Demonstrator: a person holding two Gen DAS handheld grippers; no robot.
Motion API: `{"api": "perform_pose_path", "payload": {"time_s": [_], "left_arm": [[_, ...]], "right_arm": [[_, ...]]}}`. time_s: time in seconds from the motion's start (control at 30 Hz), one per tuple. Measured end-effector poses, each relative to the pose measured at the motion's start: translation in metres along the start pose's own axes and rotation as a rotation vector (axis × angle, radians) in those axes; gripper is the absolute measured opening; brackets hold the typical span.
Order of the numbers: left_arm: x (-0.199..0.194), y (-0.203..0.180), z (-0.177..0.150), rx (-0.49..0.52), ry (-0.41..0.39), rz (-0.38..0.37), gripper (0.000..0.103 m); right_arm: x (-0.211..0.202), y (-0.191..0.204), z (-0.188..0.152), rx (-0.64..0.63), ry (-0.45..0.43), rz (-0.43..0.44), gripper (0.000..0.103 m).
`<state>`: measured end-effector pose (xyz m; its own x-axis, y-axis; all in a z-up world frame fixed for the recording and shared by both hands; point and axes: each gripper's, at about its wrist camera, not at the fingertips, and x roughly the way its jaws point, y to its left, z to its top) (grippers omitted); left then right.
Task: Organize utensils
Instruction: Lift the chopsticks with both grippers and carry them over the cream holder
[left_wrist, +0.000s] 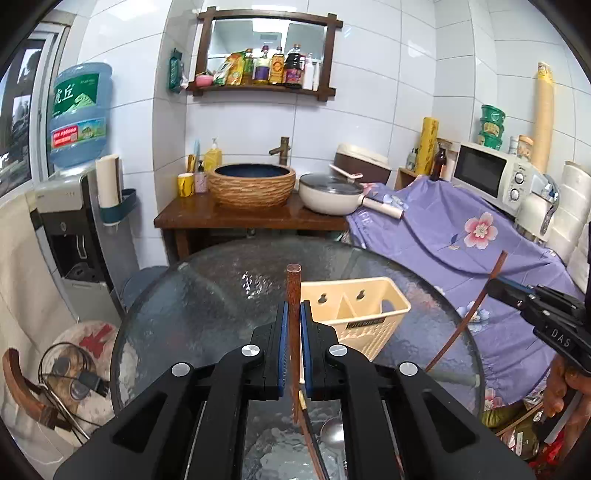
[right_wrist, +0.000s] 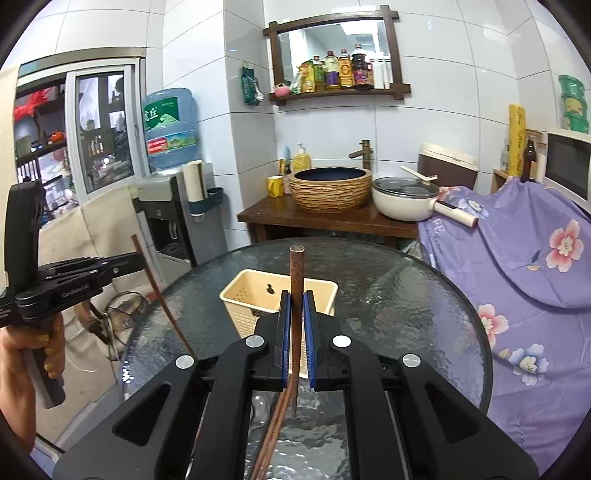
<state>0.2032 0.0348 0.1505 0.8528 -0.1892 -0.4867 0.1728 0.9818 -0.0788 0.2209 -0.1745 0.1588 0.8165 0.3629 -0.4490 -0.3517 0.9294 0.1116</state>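
Seen along its own two fingers, the left gripper (left_wrist: 294, 317) sits at the lower centre of the left view, its blue-padded jaws pressed against a dark wooden chopstick (left_wrist: 294, 295) that stands upright between them, the blunt top poking above the fingertips. In the right view the same gripper (right_wrist: 138, 260) shows at the left edge, held by a hand (right_wrist: 22, 354), with the chopstick (right_wrist: 155, 284) slanting through it.

The right gripper (right_wrist: 296, 317) fills the lower centre of the right view. Its jaws are likewise clamped on a second chopstick (right_wrist: 296, 273), also upright. In the left view this gripper (left_wrist: 496, 284) enters from the right edge, the thin stick (left_wrist: 469, 314) angled down toward the table.

Just beyond both sets of fingertips, at mid-frame, stands a cream plastic holder (left_wrist: 364, 306) with a divider and perforated sides, resting on a round textured glass table (left_wrist: 221, 288). At the bottom of each view, under the gripper, more chopsticks (right_wrist: 273, 435) lie on the glass, beside a metal spoon (left_wrist: 332, 432).

Farther back, at centre, a woven-sided basin (left_wrist: 253, 184) and a white lidded pan (left_wrist: 330, 194) sit on a wooden stand. A water dispenser (left_wrist: 74, 206) stands at left, and purple flowered cloth (left_wrist: 461, 229) drapes at right beneath a microwave (left_wrist: 491, 177).
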Motion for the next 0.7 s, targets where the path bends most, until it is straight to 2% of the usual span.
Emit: {"api": "perform_pose_path", "payload": {"time_s": [0.2, 0.47, 0.6, 0.7], "left_arm": [[-0.014, -0.011, 0.037, 0.006, -0.042, -0.033, 0.007], [-0.013, -0.024, 0.106, -0.024, -0.094, -0.028, 0.007], [-0.002, -0.032, 0.122, -0.041, -0.110, -0.010, 0.007], [0.013, -0.037, 0.123, -0.042, -0.106, 0.008, 0.007]], "right_arm": [[-0.007, 0.008, 0.033, -0.011, -0.026, 0.035, 0.008], [-0.012, 0.018, 0.111, -0.017, -0.120, 0.004, 0.008], [-0.004, 0.018, 0.135, 0.003, -0.154, -0.028, 0.008], [0.015, 0.017, 0.137, 0.014, -0.148, -0.058, 0.008]]}}
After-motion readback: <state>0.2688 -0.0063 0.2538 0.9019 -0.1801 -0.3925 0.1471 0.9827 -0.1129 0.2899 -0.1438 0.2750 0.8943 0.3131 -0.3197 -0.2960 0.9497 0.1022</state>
